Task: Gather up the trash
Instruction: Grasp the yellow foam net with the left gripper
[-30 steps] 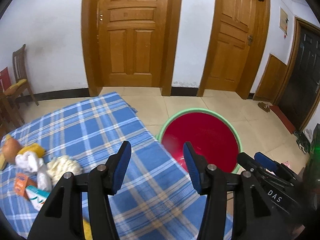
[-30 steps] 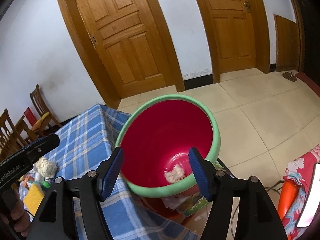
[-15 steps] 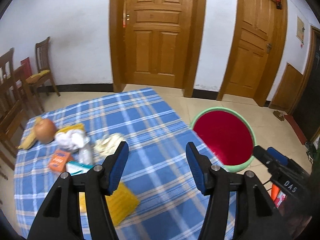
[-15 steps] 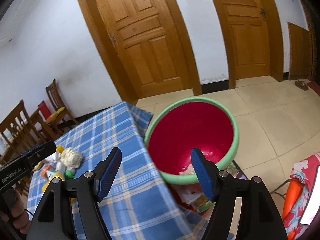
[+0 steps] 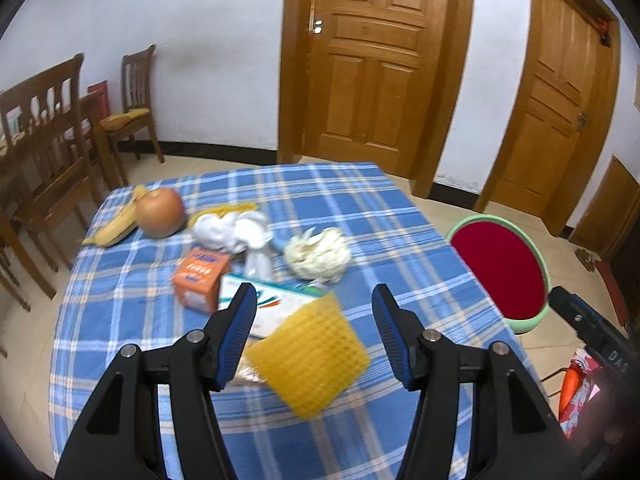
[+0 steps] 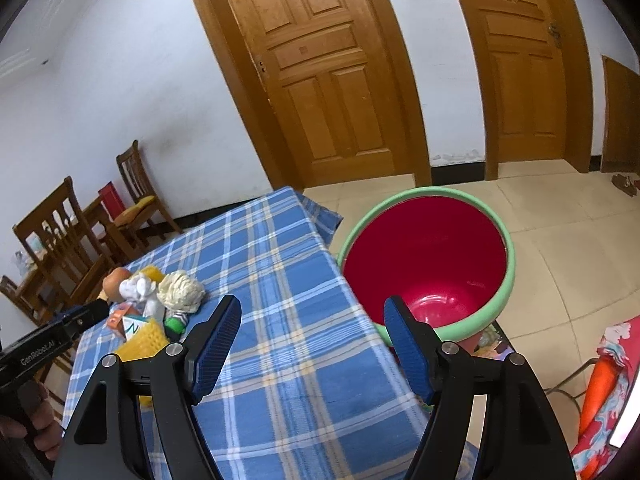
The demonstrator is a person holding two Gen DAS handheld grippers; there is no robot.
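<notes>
My left gripper (image 5: 314, 322) jaws apart, nothing gripped, above blue plaid tablecloth (image 5: 372, 216). Yellow sponge (image 5: 308, 356) on cloth seen between its fingers, not touched. Beyond it: white-green packet (image 5: 276, 300), orange carton (image 5: 202, 276), cream crumpled wad (image 5: 318, 254), white crumpled tissue (image 5: 228, 230), then onion (image 5: 160, 212) and banana peel (image 5: 114, 226) at far edge. My right gripper (image 6: 312, 338) also released, holding nothing, over cloth edge. Red bin with green rim (image 6: 430, 258) just off table's right side. Wooden chairs (image 5: 48, 136) and doors (image 5: 372, 64) behind.
</notes>
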